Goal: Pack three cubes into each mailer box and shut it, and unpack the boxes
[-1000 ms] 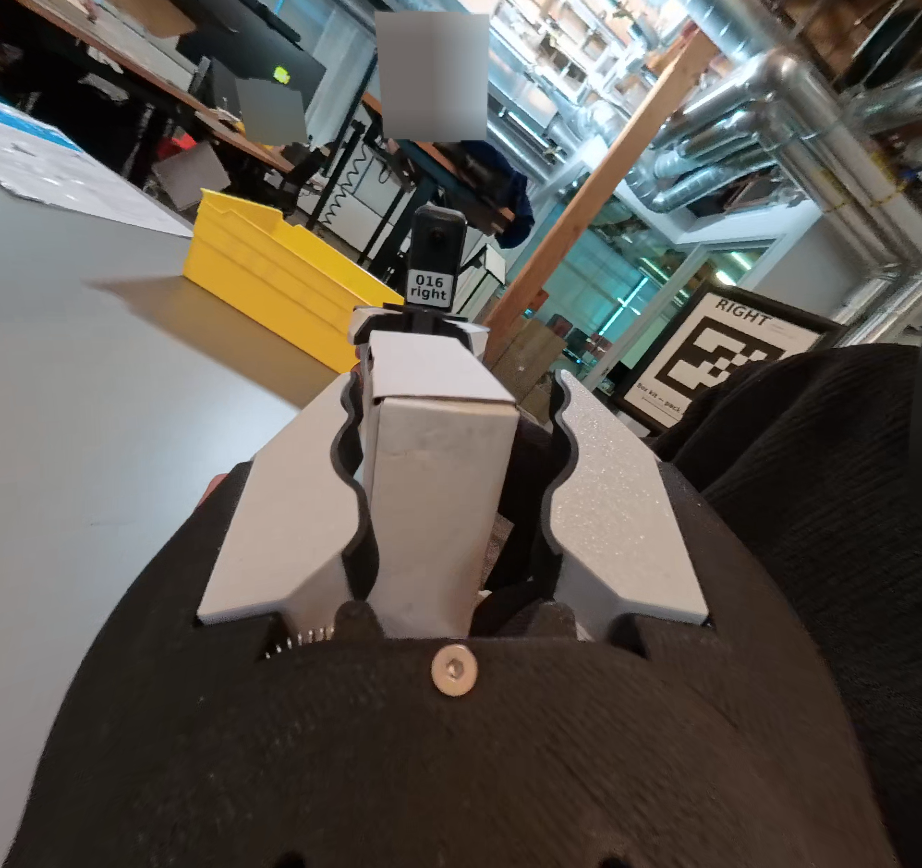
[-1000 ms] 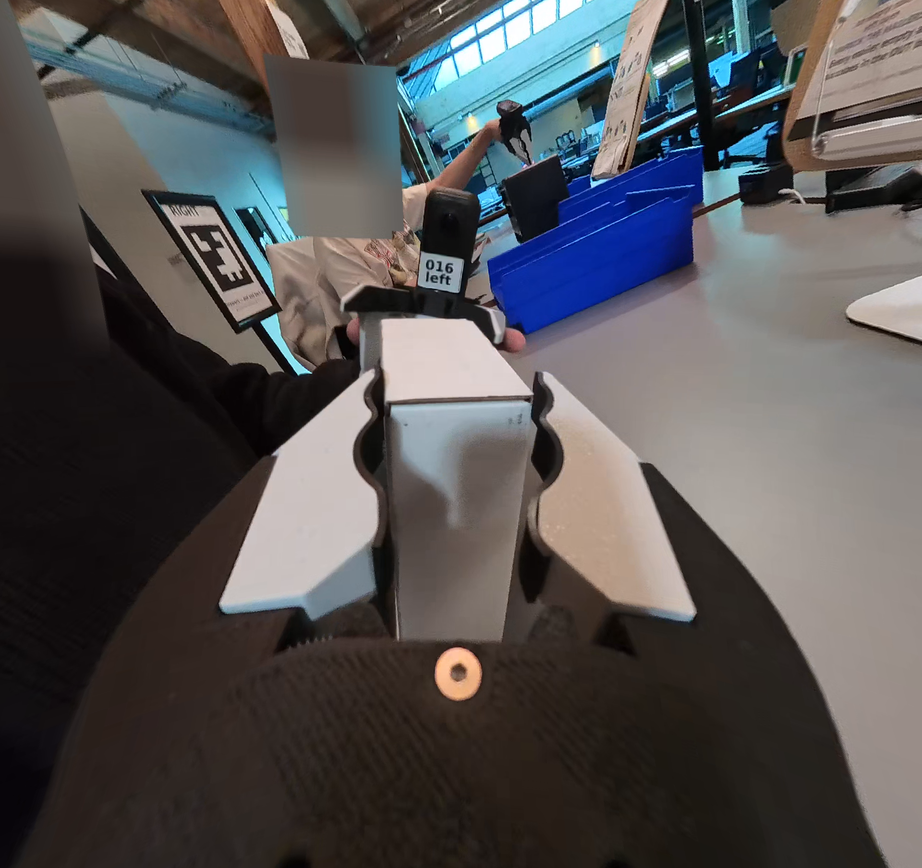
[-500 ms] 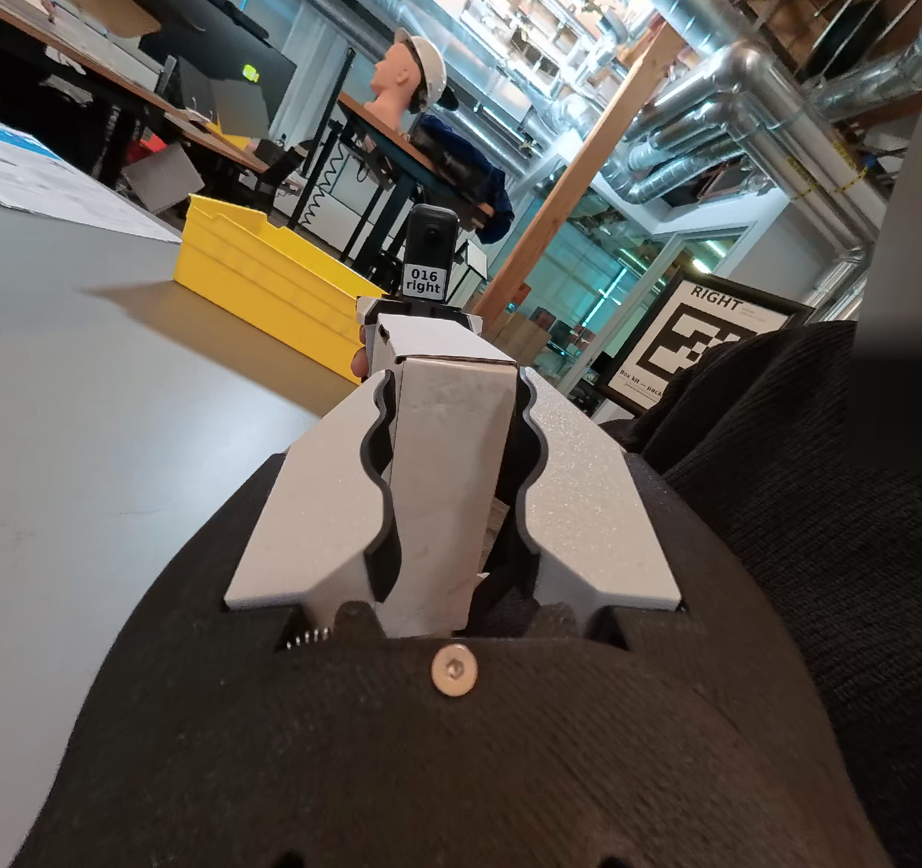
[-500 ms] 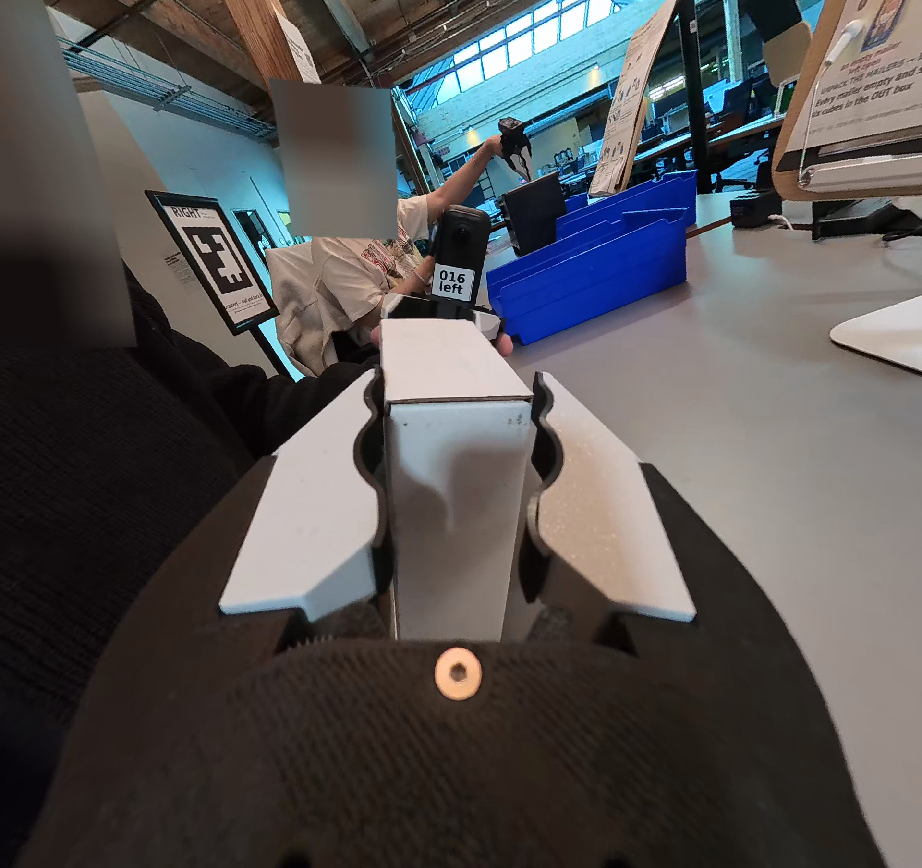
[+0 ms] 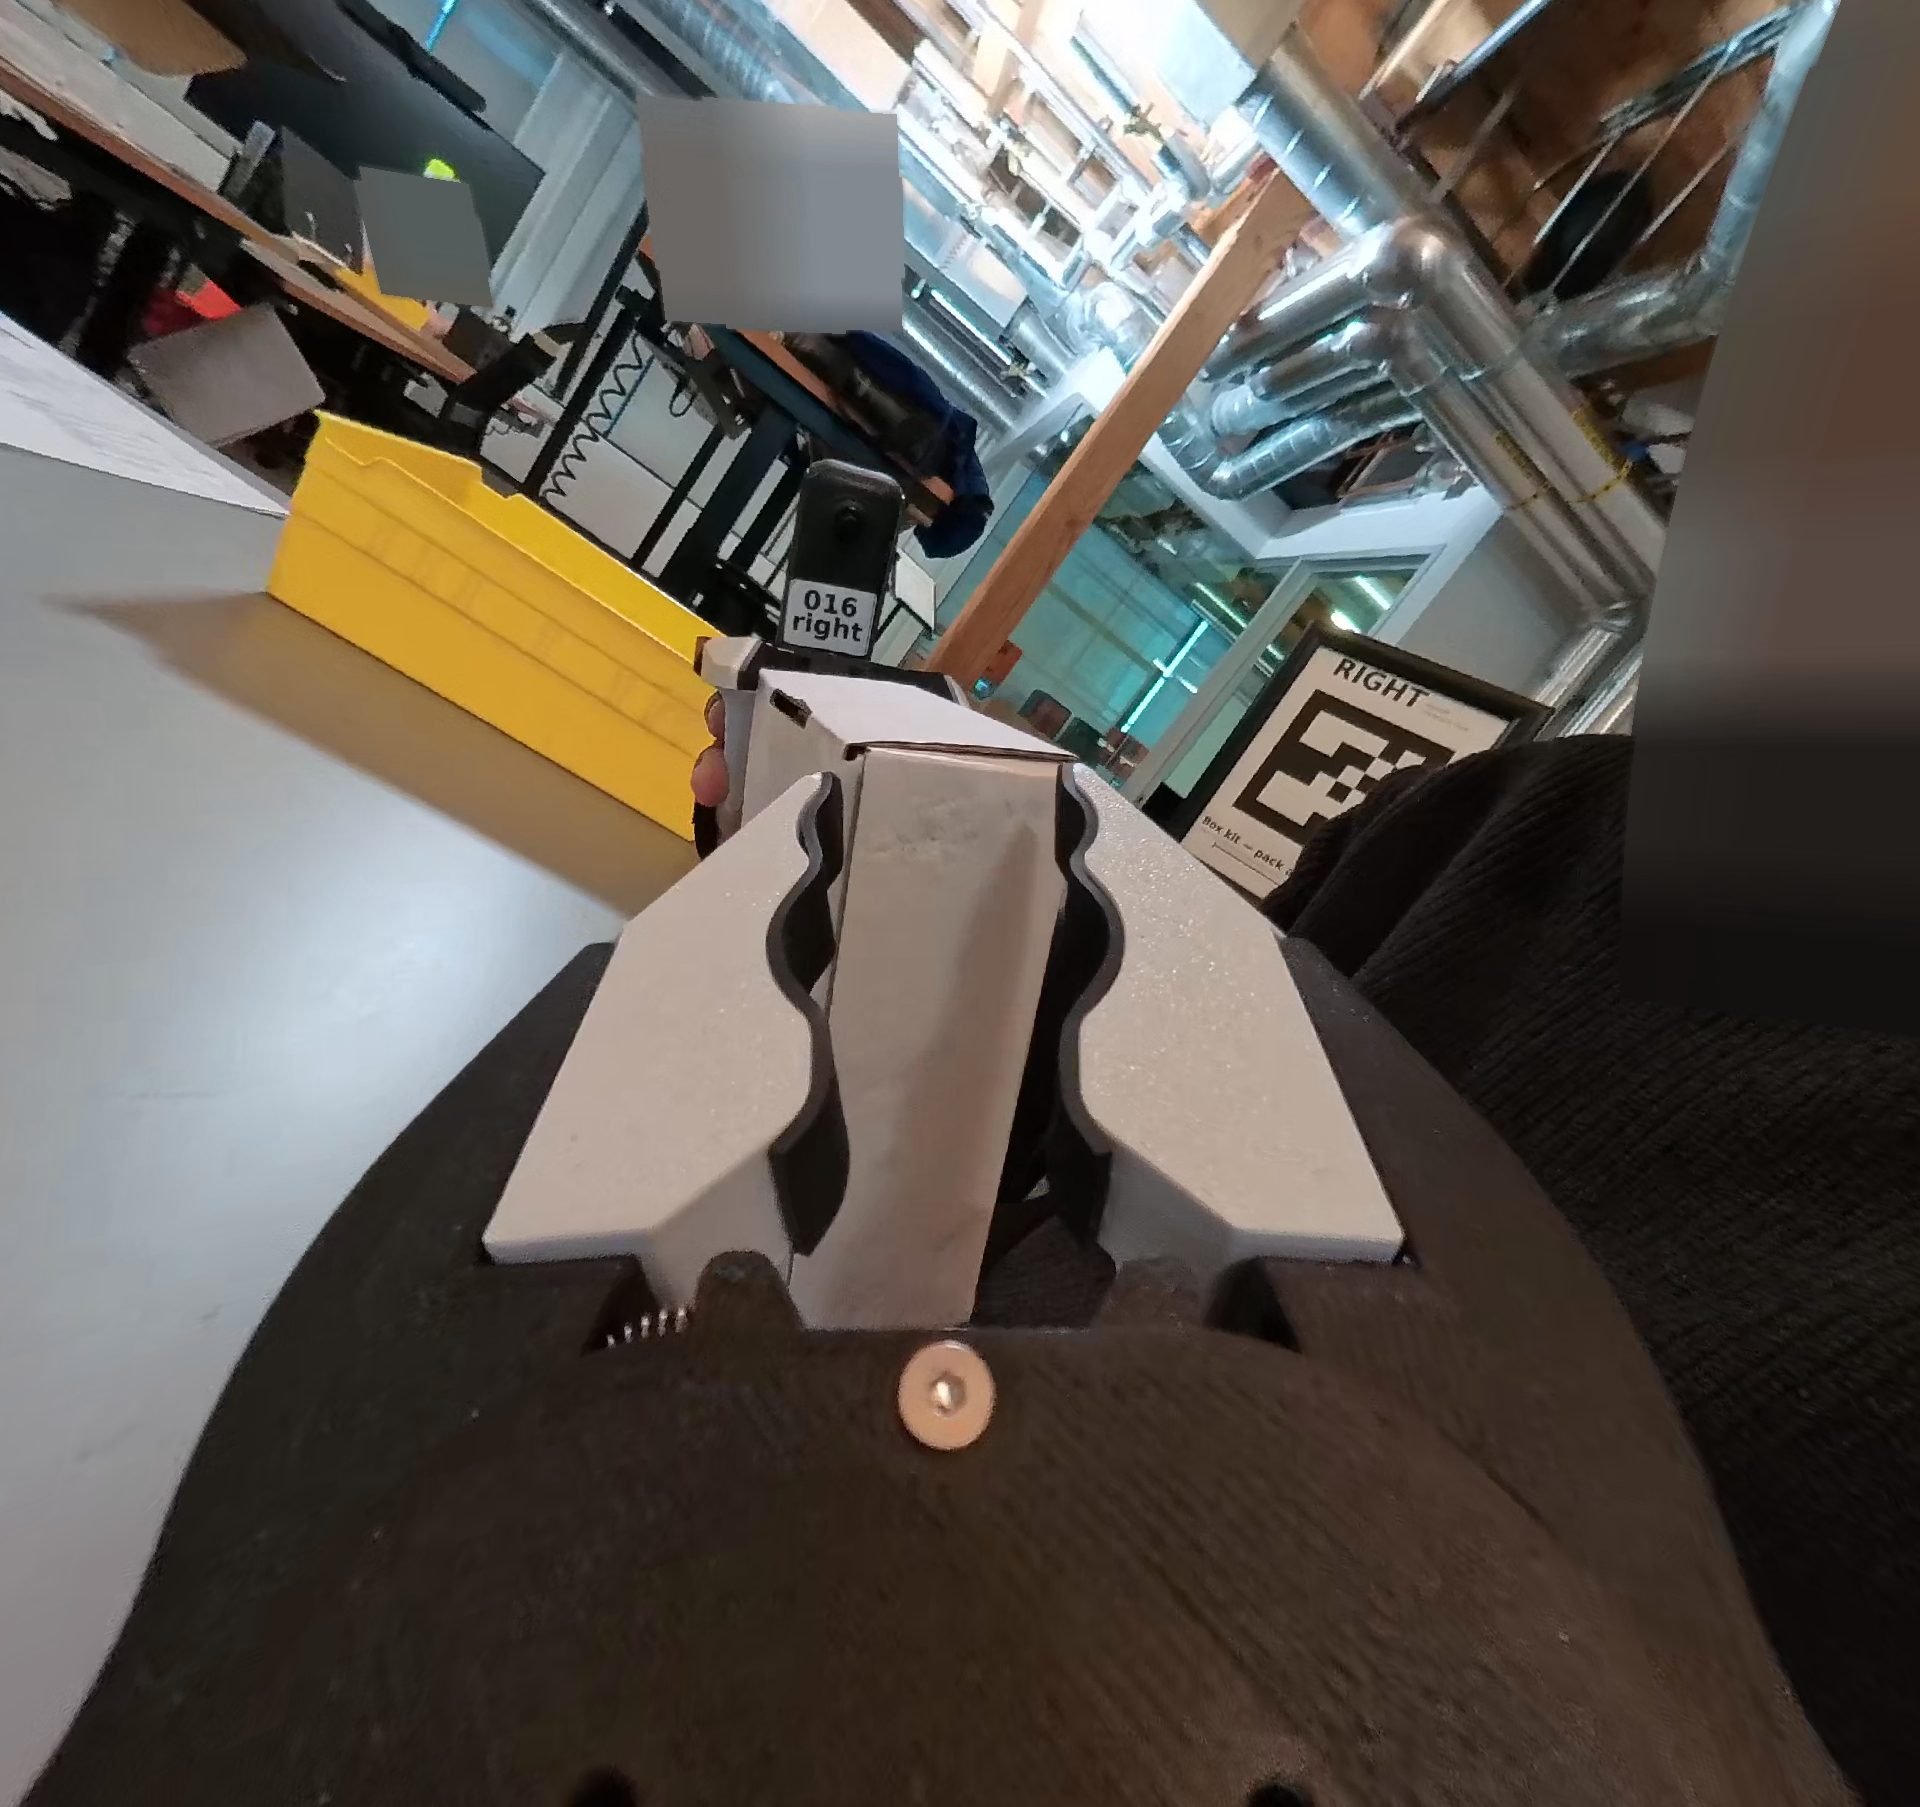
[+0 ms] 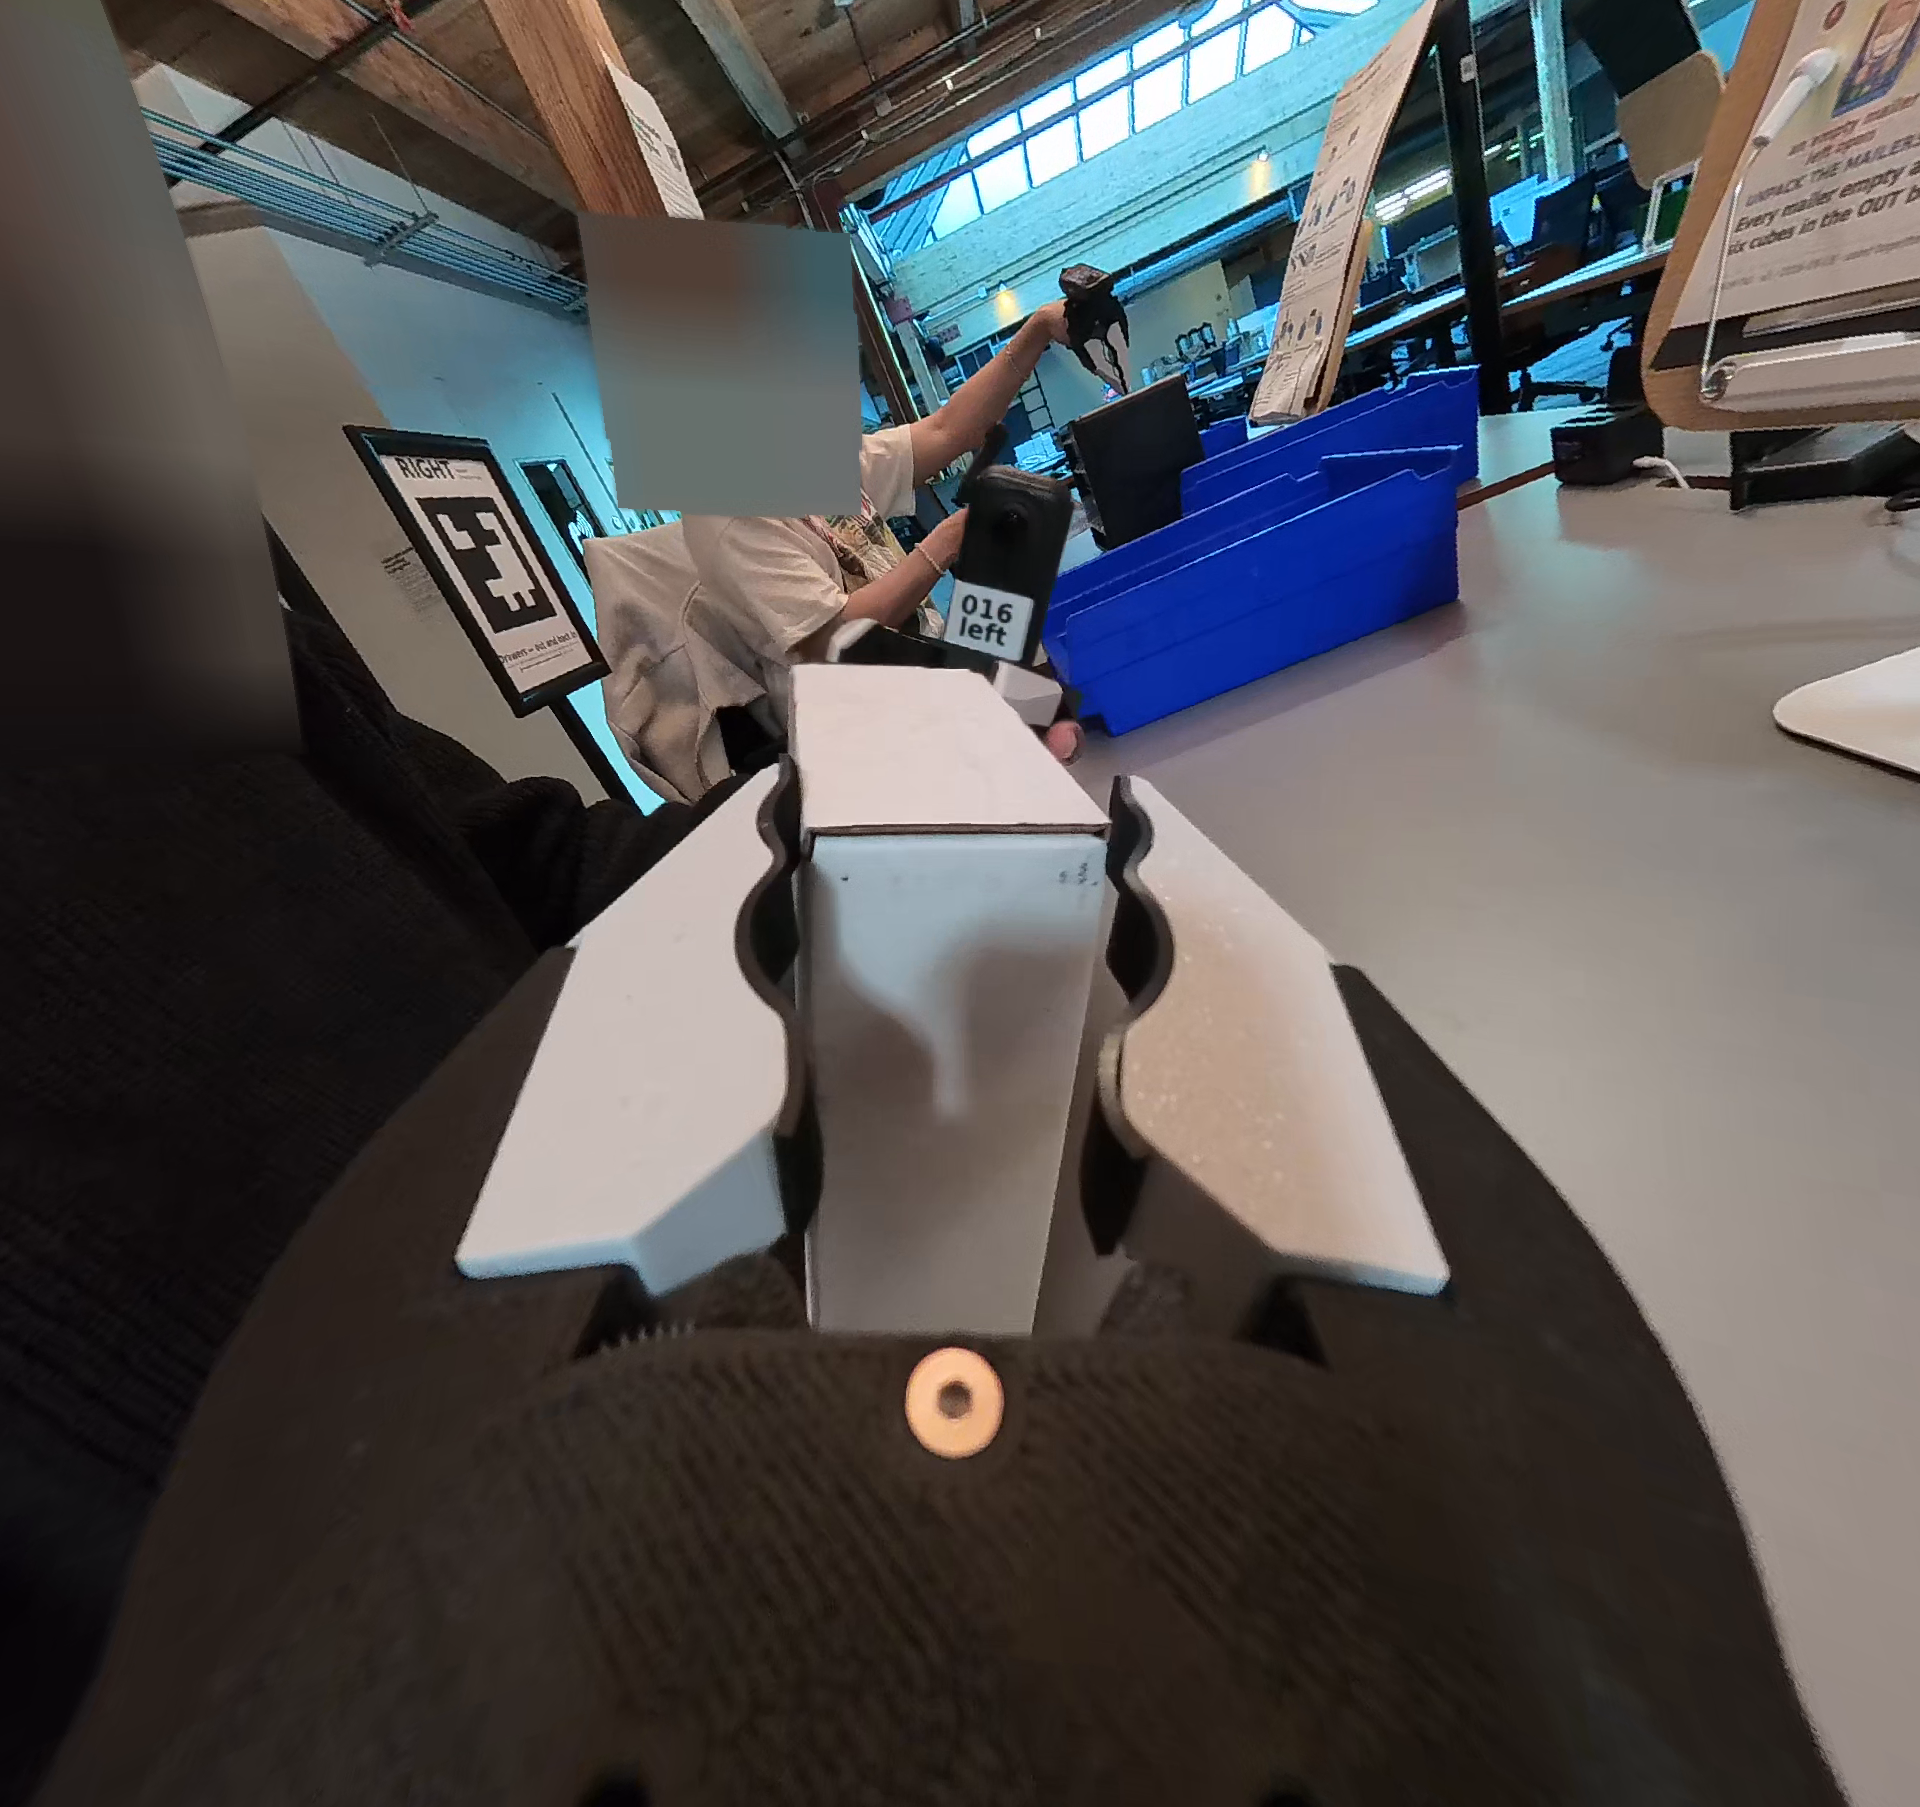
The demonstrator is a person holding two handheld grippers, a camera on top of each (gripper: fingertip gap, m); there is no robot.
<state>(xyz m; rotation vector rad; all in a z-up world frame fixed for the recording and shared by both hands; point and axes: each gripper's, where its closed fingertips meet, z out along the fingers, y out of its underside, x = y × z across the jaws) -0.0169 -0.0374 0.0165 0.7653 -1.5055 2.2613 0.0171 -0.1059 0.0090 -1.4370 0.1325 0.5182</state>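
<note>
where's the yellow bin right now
In the left wrist view the yellow bin sits on the grey table, left of and beyond the white mailer box.

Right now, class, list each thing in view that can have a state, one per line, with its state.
Left gripper: shut on the mailer box's end.
Right gripper: shut on the mailer box's other end.
Mailer box: closed, held off the table.
Yellow bin: on the table, contents hidden.
Blue bin: on the table, contents hidden.
</note>
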